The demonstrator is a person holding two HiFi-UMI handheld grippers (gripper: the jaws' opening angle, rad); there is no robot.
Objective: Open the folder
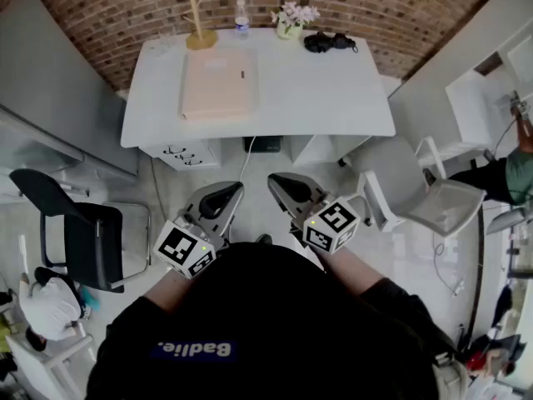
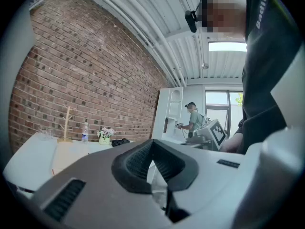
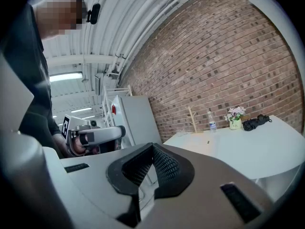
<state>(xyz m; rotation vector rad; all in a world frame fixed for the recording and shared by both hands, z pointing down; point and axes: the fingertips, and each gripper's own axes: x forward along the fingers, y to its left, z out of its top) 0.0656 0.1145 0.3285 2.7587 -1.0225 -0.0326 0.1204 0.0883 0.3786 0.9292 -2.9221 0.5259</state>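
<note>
Item 1: pale peach flat folder (image 1: pixel 218 84), closed, upper left-centre of frame, on white rectangular table (image 1: pixel 333 98).
Item 2: left gripper (image 1: pixel 223 195), lower centre, fingers together, nothing btwn.
Item 3: right gripper (image 1: pixel 289 185), just beside it, fingers together, empty.
Both grippers well apart from folder.

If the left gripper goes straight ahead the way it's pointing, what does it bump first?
Most likely the front edge of the white table, a bit right of the folder. The left gripper points toward it. Height is hard to judge, so it might pass under.
</note>
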